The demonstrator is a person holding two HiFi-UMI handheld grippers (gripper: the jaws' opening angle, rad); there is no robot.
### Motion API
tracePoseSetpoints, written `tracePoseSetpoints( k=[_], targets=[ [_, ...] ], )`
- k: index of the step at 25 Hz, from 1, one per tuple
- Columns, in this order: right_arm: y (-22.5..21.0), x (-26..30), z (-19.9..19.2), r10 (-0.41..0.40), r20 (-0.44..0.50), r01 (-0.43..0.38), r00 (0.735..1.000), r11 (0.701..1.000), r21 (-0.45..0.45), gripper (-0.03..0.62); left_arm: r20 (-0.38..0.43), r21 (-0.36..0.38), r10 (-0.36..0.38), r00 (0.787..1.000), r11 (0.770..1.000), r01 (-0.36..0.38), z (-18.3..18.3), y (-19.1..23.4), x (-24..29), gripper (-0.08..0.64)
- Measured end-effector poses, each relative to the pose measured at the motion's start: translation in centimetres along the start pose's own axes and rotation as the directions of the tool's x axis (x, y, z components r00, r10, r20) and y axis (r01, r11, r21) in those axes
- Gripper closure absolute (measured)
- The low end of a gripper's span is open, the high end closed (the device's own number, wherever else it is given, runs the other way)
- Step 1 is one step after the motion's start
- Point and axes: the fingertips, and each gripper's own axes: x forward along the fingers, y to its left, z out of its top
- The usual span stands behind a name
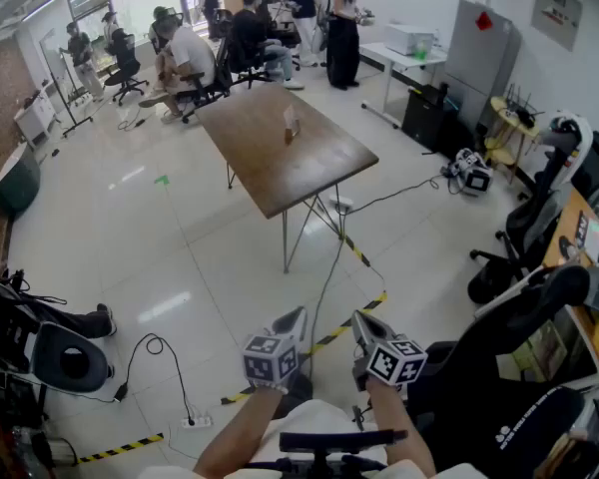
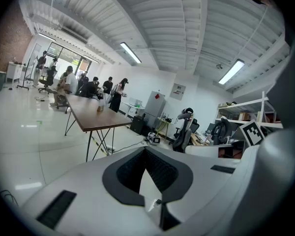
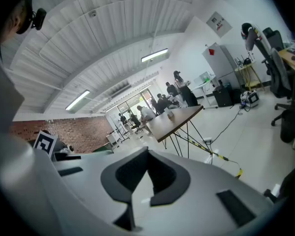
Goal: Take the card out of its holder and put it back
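Low at centre, left gripper (image 1: 296,319) and right gripper (image 1: 363,323), fingers closed and empty; may trip on cable (image 1: 328,267) walking toward bench (image 1: 270,158).

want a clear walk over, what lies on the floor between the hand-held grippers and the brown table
Head view: tiled floor, crossed by yellow-black tape and a thin cable, between the left hand-held gripper, right hand-held gripper and table.
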Motion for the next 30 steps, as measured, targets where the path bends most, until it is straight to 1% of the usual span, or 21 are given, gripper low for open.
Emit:
tracePoseSetpoints(
  k=[5,10,16,22,26,30],
  targets=[
    [-1.4,4.1,2.0,0.013,-0.005,-0.013,1.000,1.000,0.021,0.592,-0.016,0.008,-0.017,1.000,1.000,0.017,2.2,1.6,3.3,0.558],
    [-1.6,9.4,4.5,0.021,-0.030,-0.021,0.999,1.000,-0.009,0.592,-0.011,0.005,-0.025,1.000,1.000,0.025,5.6,4.6,6.4,0.558],
    [-2.1,14.1,7.4,0.019,-0.020,-0.019,1.000,1.000,0.005,0.592,-0.019,0.002,-0.046,0.999,0.999,0.046,8.7,7.8,9.7,0.558],
    [-3.7,17.2,10.1,-0.038,0.014,0.038,0.999,0.999,0.002,0.592,-0.029,0.018,-0.059,0.998,0.998,0.059,10.9,10.6,12.3,0.558],
    [-3.9,18.8,10.1,-0.059,0.013,0.059,0.998,0.998,0.017,0.592,-0.028,-0.002,-0.056,0.998,0.998,0.056,11.6,13.1,12.9,0.558],
    [-5.5,20.7,10.4,-0.077,0.016,0.077,0.997,0.996,0.037,0.592,-0.043,-0.007,-0.061,0.997,0.998,0.061,11.7,14.6,14.5,0.558]
  ],
)
